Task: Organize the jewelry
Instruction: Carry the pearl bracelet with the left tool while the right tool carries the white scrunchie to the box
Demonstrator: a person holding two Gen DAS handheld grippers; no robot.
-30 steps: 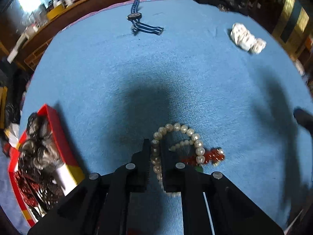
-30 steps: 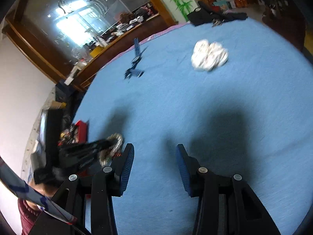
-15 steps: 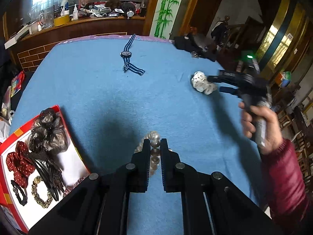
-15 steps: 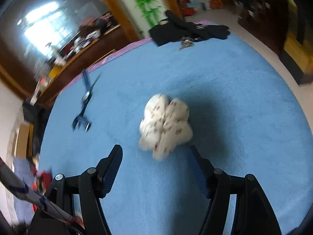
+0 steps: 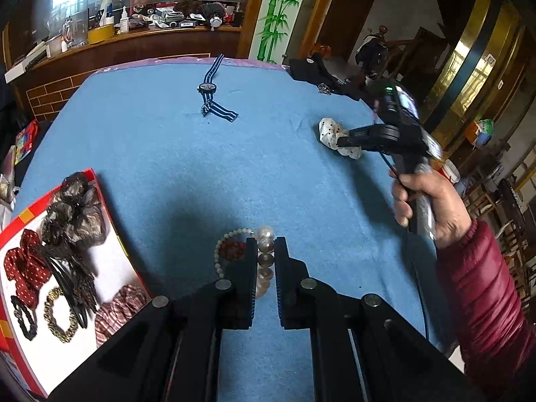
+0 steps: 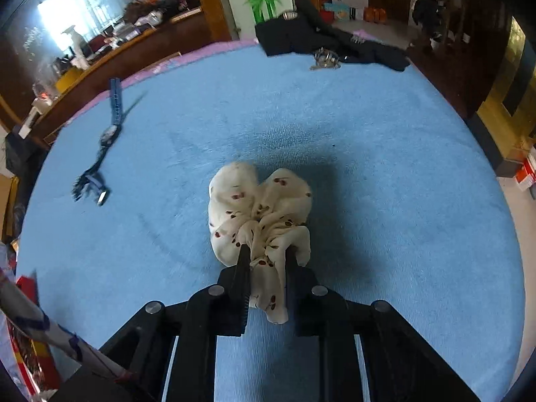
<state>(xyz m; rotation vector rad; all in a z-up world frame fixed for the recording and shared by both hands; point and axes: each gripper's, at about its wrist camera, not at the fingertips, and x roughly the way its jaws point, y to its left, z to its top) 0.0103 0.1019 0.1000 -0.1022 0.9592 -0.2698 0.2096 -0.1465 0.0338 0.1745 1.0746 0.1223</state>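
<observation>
**Gripping a pearl strand and a spotted scrunchie**

Hanging between the narrow jaws of the left gripper (image 5: 266, 251), the pearl necklace (image 5: 264, 254) shows large glossy cream beads, with a finer bead loop and a red cluster trailing just above the blue tablecloth (image 5: 167, 154). The right gripper (image 6: 266, 258) is closing on a white scrunchie (image 6: 259, 207), ruffled and dotted dark red, its pads pressing the fabric. A red tray (image 5: 110, 234) of hair accessories sits at left.

A pearl necklace (image 5: 264, 254) hangs above the blue cloth, pinched. A white spotted scrunchie (image 6: 261, 217) lies bunched on the cloth, pinched at its near end. A striped watch (image 5: 209, 92) lies far off, strap stretched out.
</observation>
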